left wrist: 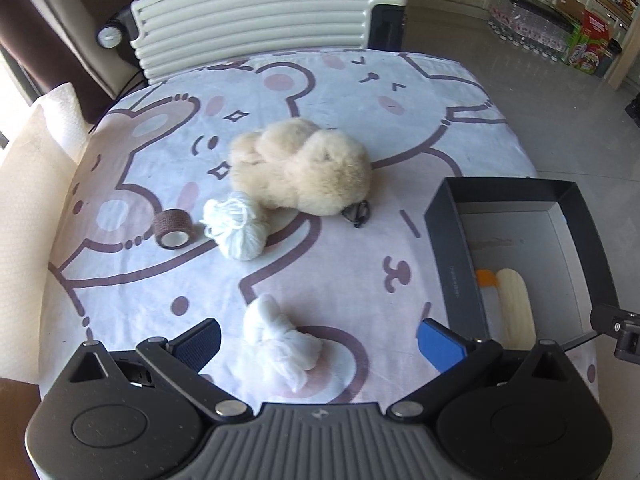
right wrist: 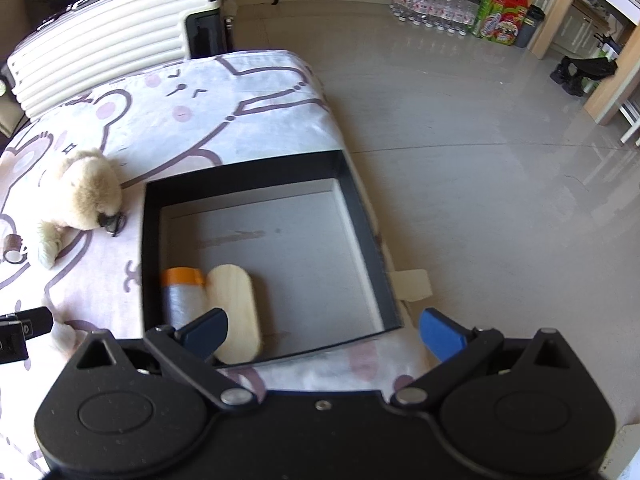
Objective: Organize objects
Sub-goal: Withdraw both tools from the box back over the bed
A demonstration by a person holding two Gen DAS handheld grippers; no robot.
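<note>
A white cloth bundle [left wrist: 280, 346] lies on the near part of the surface [left wrist: 352, 264], between the spread fingers of the left hand-held gripper [left wrist: 320, 340], which holds nothing. Just beyond it sits a white yarn ball [left wrist: 236, 226], with a brown tape roll [left wrist: 175, 229] close on its left. Farther back is a beige plush toy [left wrist: 300, 168], touching the yarn ball; a small dark clip [left wrist: 357, 213] shows at its near right edge.

To the right stands an open black box [right wrist: 149, 240], its pale floor mostly bare. Against its near left wall lie a grey roll with an orange end [right wrist: 180, 292] and a rounded wooden piece [right wrist: 234, 304], side by side and touching. The right hand-held gripper [right wrist: 324, 334] hangs over the near edge of the box, fingers wide apart and empty; its left finger covers part of the wooden piece.

The cartoon-printed cloth between the bundle and the box is clear. The box reaches the right edge of the surface, where bare floor [right wrist: 460, 160] opens out. A ribbed cream suitcase [left wrist: 256, 20] stands against the far edge, blocking that side. Packs of bottles [right wrist: 432, 4] and coloured cartons line the far wall, too small to read. Each gripper body hides the nearest strip of the surface.
</note>
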